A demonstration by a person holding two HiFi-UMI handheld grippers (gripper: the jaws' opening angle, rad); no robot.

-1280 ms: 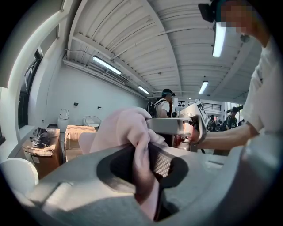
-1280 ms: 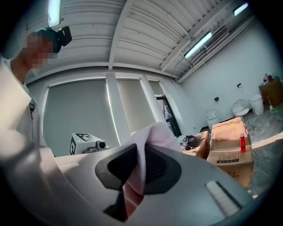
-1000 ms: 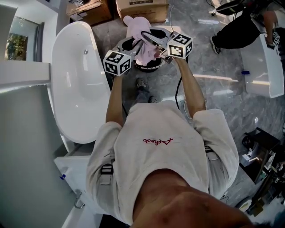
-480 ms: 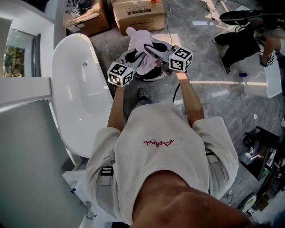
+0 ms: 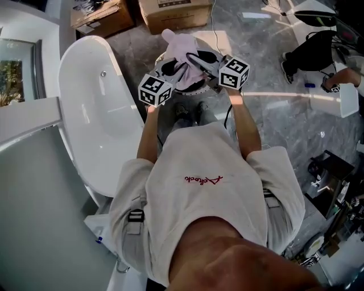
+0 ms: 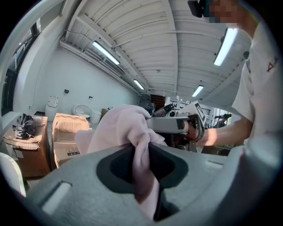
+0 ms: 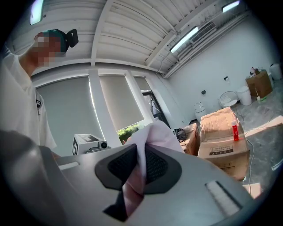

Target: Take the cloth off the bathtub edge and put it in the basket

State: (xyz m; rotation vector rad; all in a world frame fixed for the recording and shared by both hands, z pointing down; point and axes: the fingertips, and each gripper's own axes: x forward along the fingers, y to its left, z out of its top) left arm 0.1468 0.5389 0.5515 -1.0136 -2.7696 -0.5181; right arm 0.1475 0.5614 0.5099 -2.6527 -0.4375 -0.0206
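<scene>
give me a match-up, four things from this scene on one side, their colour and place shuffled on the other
1 cloth
2 bathtub
3 basket
4 cardboard box

a white, at the head view's left
b brown, on the floor beyond the basket
c pink, pinched in left gripper and right gripper
d dark, round, beneath the cloth

Pairs: 1-c, 2-a, 3-d, 4-b

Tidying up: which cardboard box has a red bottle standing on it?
The closed cardboard box nearer the right edge of the right gripper view; the red bottle stands upright on top. The other box carries dark clutter.
</scene>
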